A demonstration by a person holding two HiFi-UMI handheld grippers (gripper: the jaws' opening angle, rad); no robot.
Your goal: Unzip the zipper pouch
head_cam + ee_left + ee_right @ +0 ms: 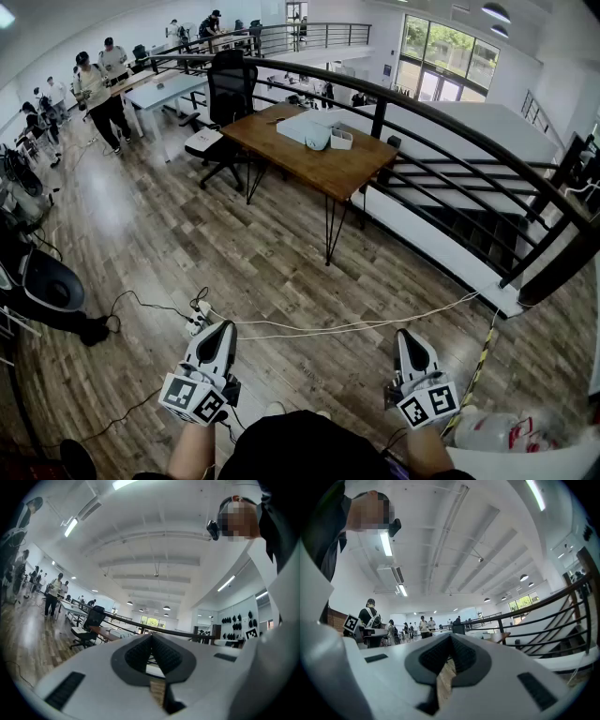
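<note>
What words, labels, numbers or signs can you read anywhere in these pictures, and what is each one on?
No text can be read in any view.
Red print on the white bag, bottom right of the head view: too blurred to read.
Cubes on the left gripper and the right gripper: black-and-white square markers only, no letters or numbers.
</note>
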